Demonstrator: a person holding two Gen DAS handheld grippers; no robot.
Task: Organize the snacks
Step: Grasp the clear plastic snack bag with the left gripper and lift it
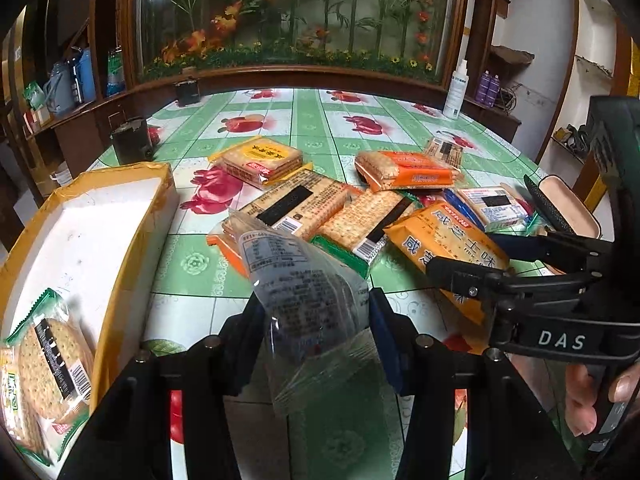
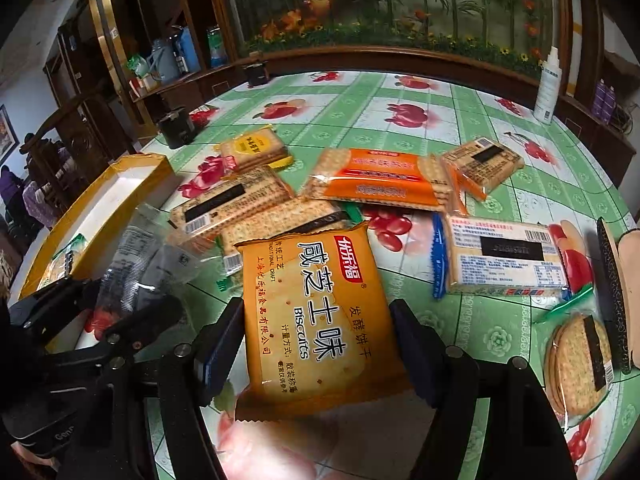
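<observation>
The left gripper (image 1: 316,320) is clamped on a clear plastic wrapper (image 1: 304,284), its blue pads pressing both sides of the crumpled film, near the middle of the tabletop (image 1: 320,120). Left of it sits a yellow-edged box (image 1: 132,232) with one green-trimmed cracker pack (image 1: 48,364) lying at its near end. The right gripper (image 2: 316,344) stands with jaws apart around an orange biscuit pack (image 2: 316,316) that lies flat on the tabletop; the pads sit just beside its edges, and whether they touch it cannot be told. Farther off, more cracker packs (image 2: 380,184) lie scattered in a loose heap, some overlapping, and a white spray bottle (image 2: 548,84) stands at the far right
</observation>
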